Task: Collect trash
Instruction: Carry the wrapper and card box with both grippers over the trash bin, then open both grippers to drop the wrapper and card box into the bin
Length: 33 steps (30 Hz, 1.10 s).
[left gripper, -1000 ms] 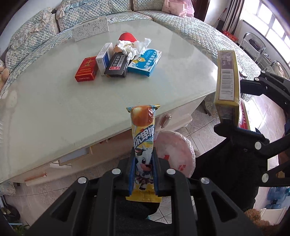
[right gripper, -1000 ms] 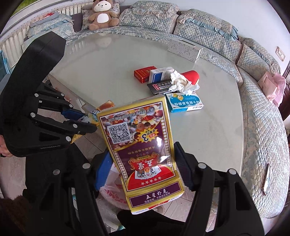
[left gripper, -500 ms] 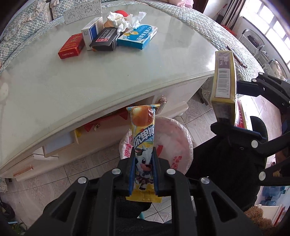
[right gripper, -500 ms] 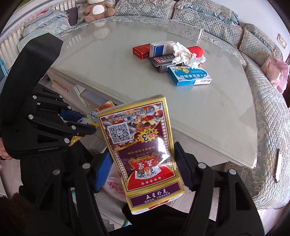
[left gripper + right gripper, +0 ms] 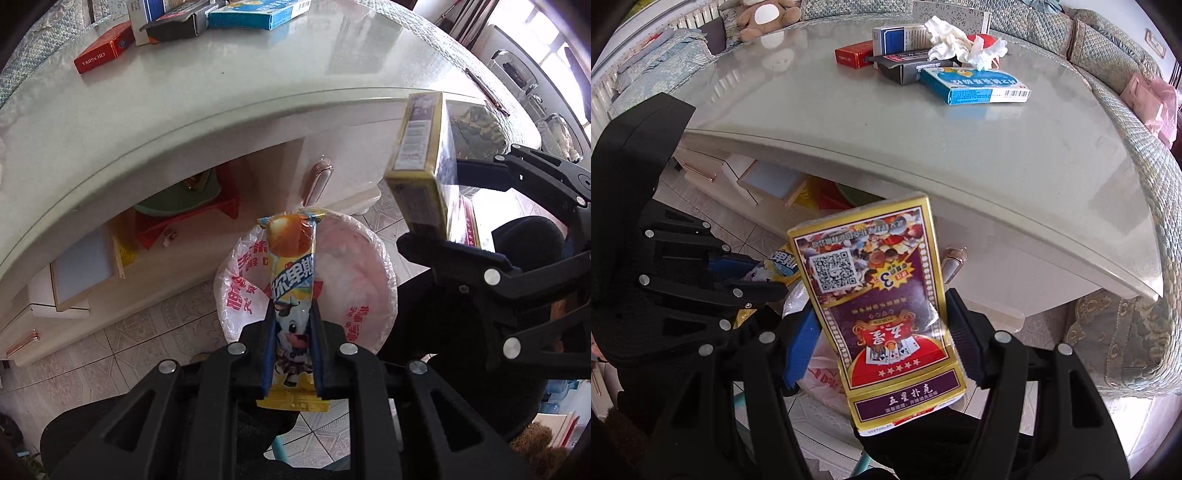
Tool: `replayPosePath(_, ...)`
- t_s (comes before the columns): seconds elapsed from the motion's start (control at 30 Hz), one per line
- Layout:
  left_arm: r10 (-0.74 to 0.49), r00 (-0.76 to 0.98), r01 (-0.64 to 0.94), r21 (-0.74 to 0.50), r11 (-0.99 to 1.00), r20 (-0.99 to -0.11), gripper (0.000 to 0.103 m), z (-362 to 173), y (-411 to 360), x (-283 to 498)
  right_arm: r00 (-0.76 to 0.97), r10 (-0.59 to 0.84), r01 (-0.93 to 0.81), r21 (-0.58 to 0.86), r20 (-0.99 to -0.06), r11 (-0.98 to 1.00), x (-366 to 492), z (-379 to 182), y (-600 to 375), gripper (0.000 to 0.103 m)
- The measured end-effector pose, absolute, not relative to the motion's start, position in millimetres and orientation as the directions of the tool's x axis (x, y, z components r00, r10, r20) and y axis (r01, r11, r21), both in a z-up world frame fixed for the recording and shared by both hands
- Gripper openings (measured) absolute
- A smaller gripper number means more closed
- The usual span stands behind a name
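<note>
Two finger pairs clamped: left on glossy flat wrapper (image 5: 291, 295), right on rectangular card box (image 5: 882, 306).

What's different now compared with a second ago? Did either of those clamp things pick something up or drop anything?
Nothing was picked up or dropped. Both hand-held grippers sank from above the table top to below its edge, closing on the lined bin on the floor. The left hand-held gripper stays shut on the snack wrapper, the right hand-held gripper on the card box. The boxes and tissue on the table lie unmoved.
</note>
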State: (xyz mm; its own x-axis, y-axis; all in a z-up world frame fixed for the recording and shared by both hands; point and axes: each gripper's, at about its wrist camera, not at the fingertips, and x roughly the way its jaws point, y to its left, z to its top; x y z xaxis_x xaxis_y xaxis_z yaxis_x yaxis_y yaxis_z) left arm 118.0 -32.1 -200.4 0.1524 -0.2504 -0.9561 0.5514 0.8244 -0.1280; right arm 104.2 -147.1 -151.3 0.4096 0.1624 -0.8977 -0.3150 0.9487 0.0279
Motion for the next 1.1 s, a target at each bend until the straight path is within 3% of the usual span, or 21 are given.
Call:
replayPosePath(0.53,-0.2,-0.006,0.535,-0.172,0.827,-0.98,0.016,-294,-48,131,0.29,0.137,-0.271,0.057,-0.947,0.961,114,-232,-157,0.064)
replayPosePath(1.1,-0.169,-0.143,0.494,-0.218,0.842,-0.975,0.016,-353,-53,144,0.163,0.117,-0.262,0.072,-0.98,0.962,132,-295,-153,0.064)
